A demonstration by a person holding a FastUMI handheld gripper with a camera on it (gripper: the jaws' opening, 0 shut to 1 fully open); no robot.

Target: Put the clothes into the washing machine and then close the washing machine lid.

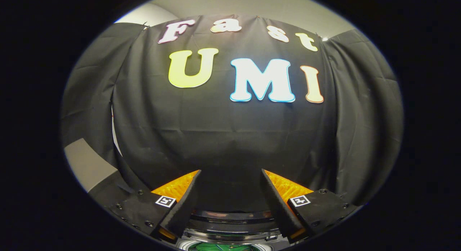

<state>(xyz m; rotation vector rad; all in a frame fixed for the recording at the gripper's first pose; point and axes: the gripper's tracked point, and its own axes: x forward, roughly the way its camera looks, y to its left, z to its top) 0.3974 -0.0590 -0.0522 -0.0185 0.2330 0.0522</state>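
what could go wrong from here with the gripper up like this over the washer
The gripper is open and empty, aimed at the booth's black cloth wall, with the washing machine rim low between its fingers. Pushed straight on, it might hit the cloth rather than the washer. Something green sits in the drum; if it lies high, the lid could catch on it. The lid's position cannot be told, so reaching for it would be blind.

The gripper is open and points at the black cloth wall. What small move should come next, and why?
Probably tilt the gripper downward. Its fingers are apart and hold nothing, aimed at the cloth wall, while the washing machine rim and something green inside it lie below, between the fingers.
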